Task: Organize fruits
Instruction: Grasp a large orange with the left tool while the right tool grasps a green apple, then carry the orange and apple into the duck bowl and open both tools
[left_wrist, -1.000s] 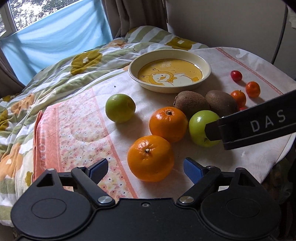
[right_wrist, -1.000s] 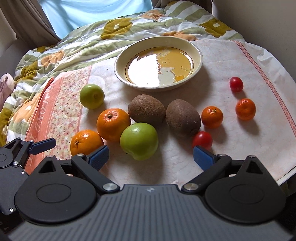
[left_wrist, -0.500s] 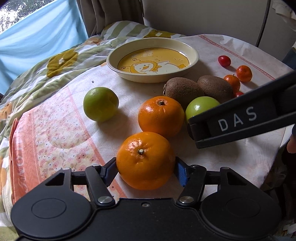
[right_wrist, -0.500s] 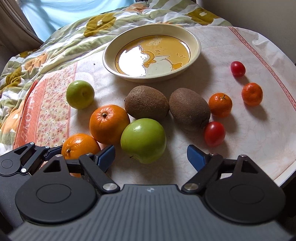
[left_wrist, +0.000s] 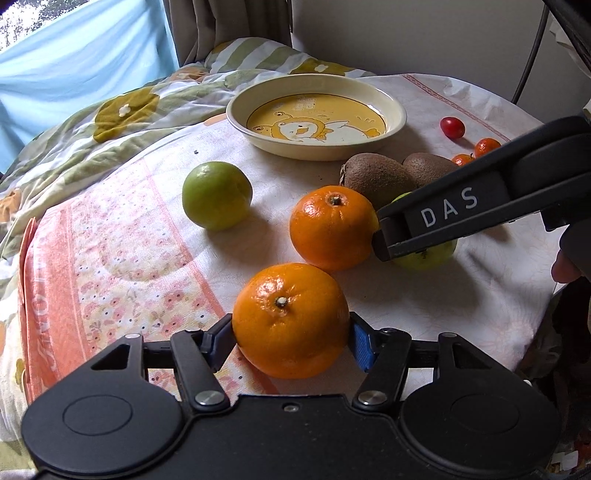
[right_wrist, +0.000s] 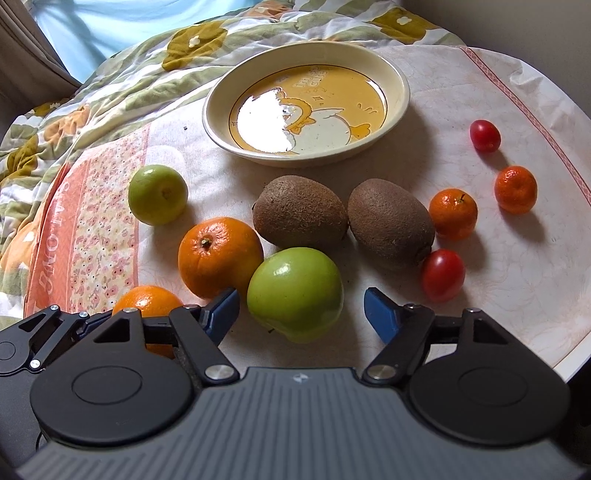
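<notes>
We see the left gripper (left_wrist: 290, 338) clamped on the near orange (left_wrist: 290, 319) resting on the tablecloth (left_wrist: 110, 236); the right gripper (right_wrist: 300, 308) spreads wide around the green apple (right_wrist: 295, 293), its pads apart from it.

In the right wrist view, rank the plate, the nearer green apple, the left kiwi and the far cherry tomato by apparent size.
1. Plate, clearly largest.
2. Nearer green apple and left kiwi: look about alike; the apple sits closer to the camera, so I won't rank them.
3. Far cherry tomato, smallest.
</notes>
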